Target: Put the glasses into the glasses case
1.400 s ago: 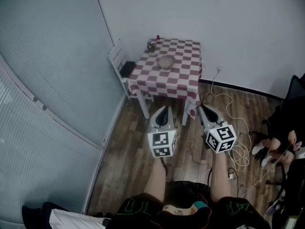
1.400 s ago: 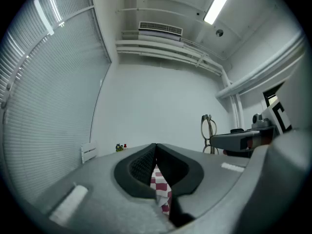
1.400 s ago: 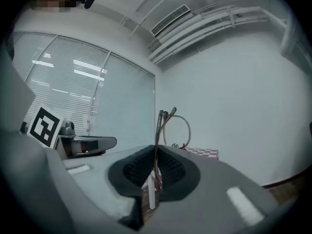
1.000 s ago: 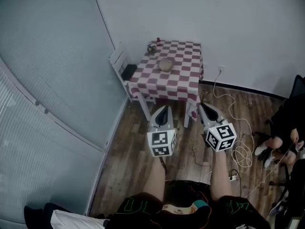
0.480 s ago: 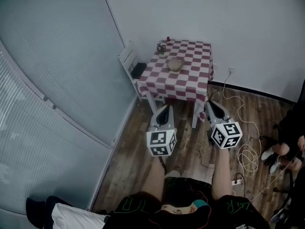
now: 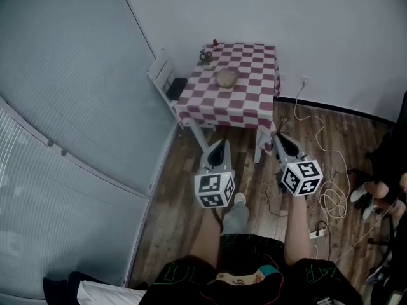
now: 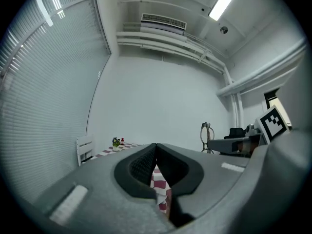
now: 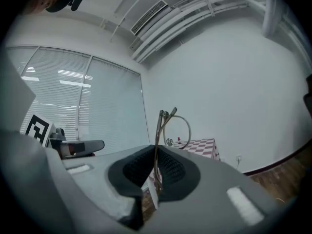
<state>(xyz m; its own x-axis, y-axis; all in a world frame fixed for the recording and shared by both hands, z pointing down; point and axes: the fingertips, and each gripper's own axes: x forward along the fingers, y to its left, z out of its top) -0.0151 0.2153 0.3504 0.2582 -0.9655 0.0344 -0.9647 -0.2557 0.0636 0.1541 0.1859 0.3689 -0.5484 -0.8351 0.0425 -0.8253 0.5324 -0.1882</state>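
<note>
The glasses (image 8: pixel 160 118) are thin wire-framed and stand upright between the jaws of my right gripper (image 8: pixel 157 150), which is shut on them. In the left gripper view the glasses (image 7: pixel 206 133) stick up from that gripper at the right. My left gripper (image 7: pixel 155 147) has its jaws together with nothing between them. In the head view both grippers, left (image 6: pixel 218 146) and right (image 6: pixel 280 140), are held level over the wooden floor, short of a table with a red-and-white checked cloth (image 6: pixel 245 103). A tan rounded object (image 6: pixel 226 77), apparently the glasses case, lies on it.
A small plant and a red item (image 6: pixel 205 57) stand at the table's back left corner. A white chair (image 6: pixel 162 75) is at the table's left, by the blinds wall. White cables (image 6: pixel 331 199) and a power strip (image 6: pixel 316 234) lie on the floor at right, near a seated person (image 6: pixel 385 170).
The view has shifted as the person steps forward; a foot now shows between the arms. Both grippers have moved a little toward the table and lower. The glasses stay in the right gripper.
</note>
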